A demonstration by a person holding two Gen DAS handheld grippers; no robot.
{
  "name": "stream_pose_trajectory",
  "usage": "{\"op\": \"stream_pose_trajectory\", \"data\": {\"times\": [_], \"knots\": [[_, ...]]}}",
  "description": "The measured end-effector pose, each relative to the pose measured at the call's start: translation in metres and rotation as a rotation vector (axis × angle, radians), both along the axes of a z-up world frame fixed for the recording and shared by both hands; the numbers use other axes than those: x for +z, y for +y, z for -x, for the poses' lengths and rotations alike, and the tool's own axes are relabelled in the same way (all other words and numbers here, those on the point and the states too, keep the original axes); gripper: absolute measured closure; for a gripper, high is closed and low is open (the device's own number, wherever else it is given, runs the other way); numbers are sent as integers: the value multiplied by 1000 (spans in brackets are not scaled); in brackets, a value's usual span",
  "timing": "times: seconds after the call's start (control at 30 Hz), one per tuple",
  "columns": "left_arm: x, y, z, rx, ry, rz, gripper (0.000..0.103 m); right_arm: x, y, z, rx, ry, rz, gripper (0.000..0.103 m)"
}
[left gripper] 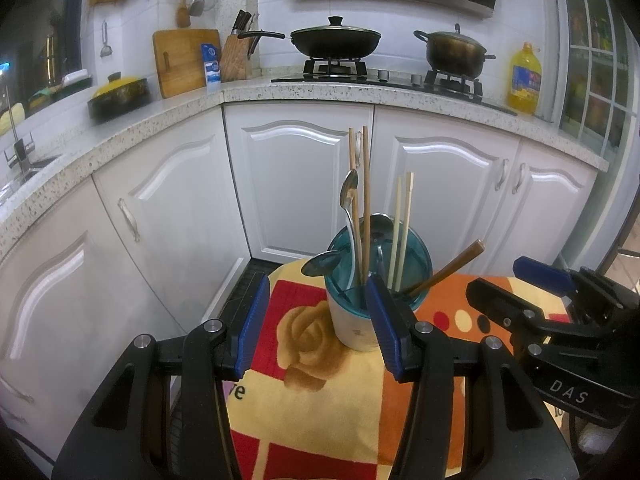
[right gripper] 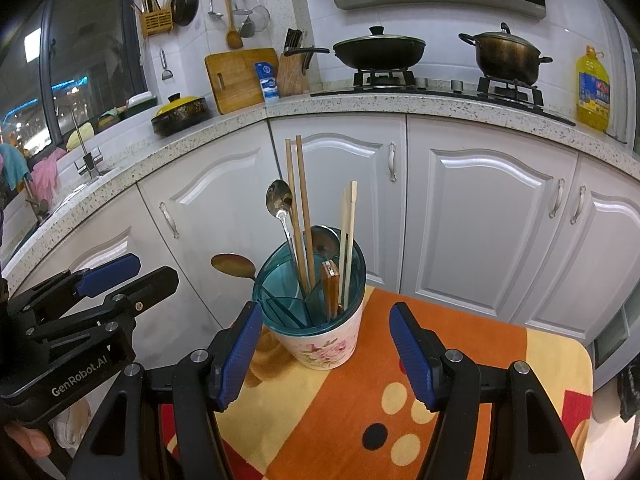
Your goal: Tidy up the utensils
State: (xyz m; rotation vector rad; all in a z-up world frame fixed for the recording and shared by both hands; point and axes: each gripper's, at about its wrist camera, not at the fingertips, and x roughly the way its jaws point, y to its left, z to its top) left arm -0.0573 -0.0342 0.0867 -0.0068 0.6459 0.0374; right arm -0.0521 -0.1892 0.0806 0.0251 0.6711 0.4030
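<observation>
Mid-frame in both wrist views, a floral utensil holder (right gripper: 320, 332) with a teal divider insert is standing on a patterned cloth (right gripper: 480, 360), holding chopsticks (right gripper: 302, 208) and spoons (right gripper: 279, 196). The left gripper (left gripper: 320, 320) is gaping wide, empty, just before the holder; "GenRobot.AI" is showing on its body at lower left of the right view. The right gripper (right gripper: 324, 350) is also gaping empty; "DAS" is reading at lower right of the left view.

White cabinets (right gripper: 480, 216), speckled counter (right gripper: 360, 106), tiled wall (left gripper: 132, 28), dark window (right gripper: 88, 40), probably night.
</observation>
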Motion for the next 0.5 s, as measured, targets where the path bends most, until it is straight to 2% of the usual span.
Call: {"op": "stream_pose_trajectory", "data": {"times": [0.5], "knots": [[1, 4, -2, 5, 2, 22, 54, -14, -13, -8, -9, 22, -3, 38]]}}
